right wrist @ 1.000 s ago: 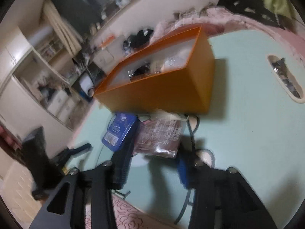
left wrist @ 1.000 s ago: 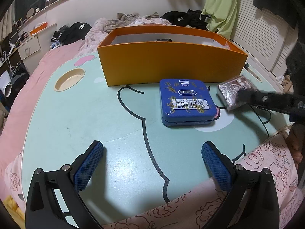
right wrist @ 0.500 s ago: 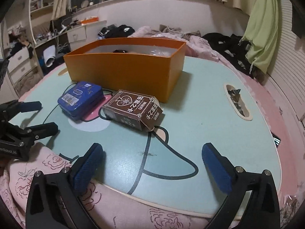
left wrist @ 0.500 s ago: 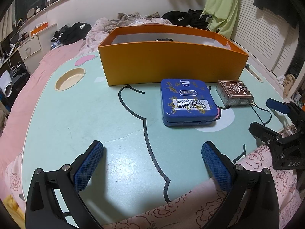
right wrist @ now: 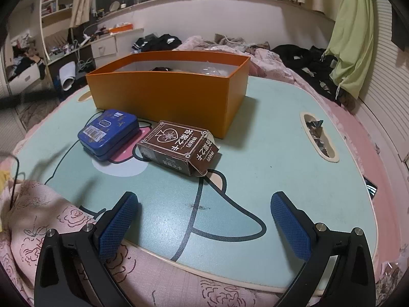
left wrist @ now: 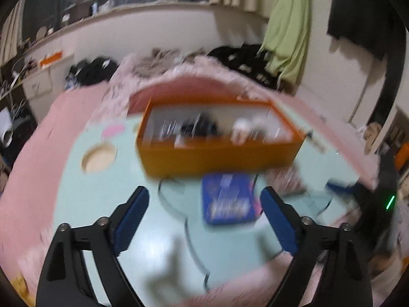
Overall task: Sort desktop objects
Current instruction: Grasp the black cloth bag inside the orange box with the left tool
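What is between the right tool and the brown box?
Only bare table with its printed black line, seen in the right wrist view. The right tool is open, short of the brown box.

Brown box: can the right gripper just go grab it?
Probably yes. The right gripper is open and empty, and the brown box lies straight ahead on bare table, with the blue tin off to its side.

Orange box (right wrist: 163,97), blue tin (right wrist: 108,130) with barcode label, brown carton (right wrist: 179,147) with white lettering, mint-green tabletop (right wrist: 268,158) with black cartoon outlines, pink rose-print blanket (right wrist: 38,209)
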Demonstrator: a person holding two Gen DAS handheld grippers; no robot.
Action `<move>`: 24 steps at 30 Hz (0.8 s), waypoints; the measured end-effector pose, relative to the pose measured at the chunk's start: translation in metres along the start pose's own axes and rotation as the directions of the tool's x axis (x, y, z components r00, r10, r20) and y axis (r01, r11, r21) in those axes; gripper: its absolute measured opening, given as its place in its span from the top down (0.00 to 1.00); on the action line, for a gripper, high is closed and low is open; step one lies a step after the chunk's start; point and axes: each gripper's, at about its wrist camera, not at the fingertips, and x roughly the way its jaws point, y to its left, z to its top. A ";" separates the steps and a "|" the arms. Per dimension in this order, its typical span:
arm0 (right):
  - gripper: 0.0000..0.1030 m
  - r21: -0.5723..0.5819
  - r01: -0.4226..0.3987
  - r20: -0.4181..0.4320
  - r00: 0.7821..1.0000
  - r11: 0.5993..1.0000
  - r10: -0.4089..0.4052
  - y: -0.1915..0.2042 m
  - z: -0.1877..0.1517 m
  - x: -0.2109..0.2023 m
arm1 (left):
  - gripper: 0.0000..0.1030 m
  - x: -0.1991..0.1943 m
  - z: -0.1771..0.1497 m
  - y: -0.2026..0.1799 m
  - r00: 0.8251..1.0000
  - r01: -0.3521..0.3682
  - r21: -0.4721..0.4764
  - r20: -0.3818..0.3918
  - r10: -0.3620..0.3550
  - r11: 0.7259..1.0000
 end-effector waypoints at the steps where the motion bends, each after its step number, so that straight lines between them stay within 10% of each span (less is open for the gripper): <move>1: 0.00 0.000 0.000 0.000 1.000 1.000 0.000 0.000 0.000 0.000 | 0.20 0.002 0.016 -0.002 1.000 0.010 0.010 -0.003 -0.010 1.000; 9: 0.00 -0.001 -0.001 0.002 1.000 1.000 0.001 -0.001 -0.001 0.000 | 0.30 0.115 0.089 -0.006 0.960 -0.001 -0.007 -0.279 -0.001 1.000; 13: 0.00 -0.001 -0.001 0.003 1.000 1.000 0.001 0.000 0.000 0.000 | 0.69 0.155 0.078 -0.002 0.918 -0.023 -0.046 -0.398 0.003 0.999; 15: 0.00 -0.001 -0.002 0.003 1.000 1.000 0.002 0.000 0.000 0.000 | 0.72 0.165 0.071 0.000 0.904 -0.010 -0.064 -0.427 -0.018 0.998; 24: 0.00 -0.004 -0.004 0.005 1.000 1.000 0.004 0.000 0.000 0.002 | 0.85 0.101 0.076 0.016 0.972 0.088 -0.125 -0.205 -0.112 0.988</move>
